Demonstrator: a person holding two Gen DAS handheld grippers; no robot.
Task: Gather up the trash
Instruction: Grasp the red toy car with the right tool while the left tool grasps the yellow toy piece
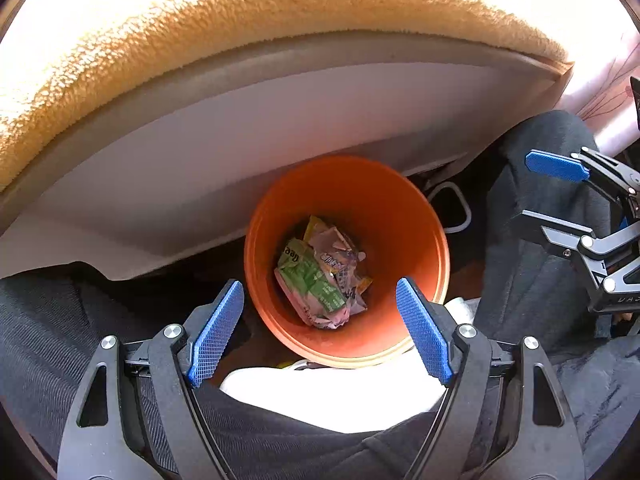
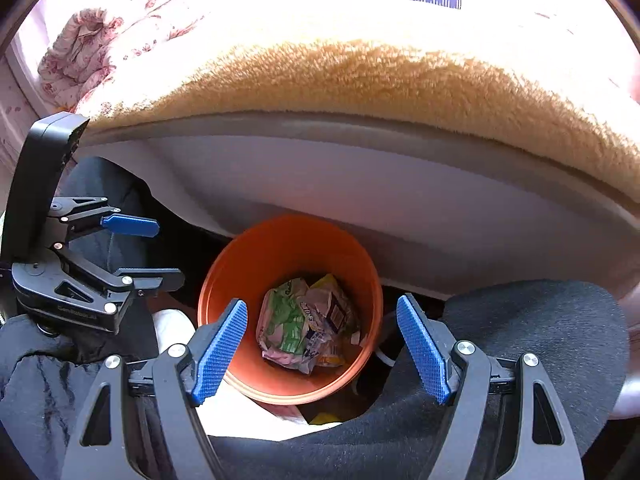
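Observation:
An orange bin point(image 1: 384, 200) stands on the floor against the bed, between the person's knees. Crumpled wrappers point(image 1: 320, 276), green, pink and yellow, lie at its bottom. My left gripper point(image 1: 320, 328) is open and empty, hovering over the bin's near rim. In the right wrist view the bin point(image 2: 280, 248) holds the same wrappers point(image 2: 308, 324). My right gripper point(image 2: 322, 348) is open and empty above the bin's near rim. Each gripper shows in the other's view: the right one point(image 1: 568, 196) at the right edge, the left one point(image 2: 136, 248) at the left.
A bed with a tan fleece blanket point(image 1: 240, 28) and a white side panel point(image 1: 280, 120) fills the background. Dark trouser legs point(image 1: 540, 240) flank the bin. A floral quilt point(image 2: 80, 52) lies on the bed. A white sock or cloth point(image 1: 340, 392) sits below the bin.

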